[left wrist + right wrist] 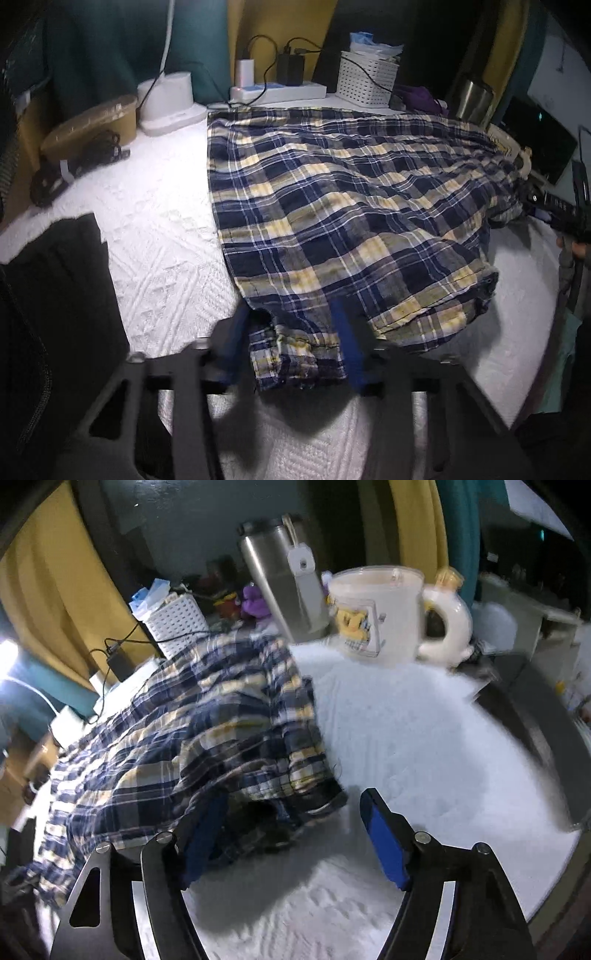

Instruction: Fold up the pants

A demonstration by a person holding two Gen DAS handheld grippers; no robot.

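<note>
Plaid pants (351, 206): light, limp, crease-prone cloth, best taken at hem corners; left gripper (295, 354) is closed on one hem, right gripper (291, 834) is held apart beside another.

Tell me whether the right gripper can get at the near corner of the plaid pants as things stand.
Probably yes. The right gripper sits just short of the plaid pants, jaws apart, with the raised dark corner lying between them and only bare white cover alongside. The mug stands well behind.
</note>
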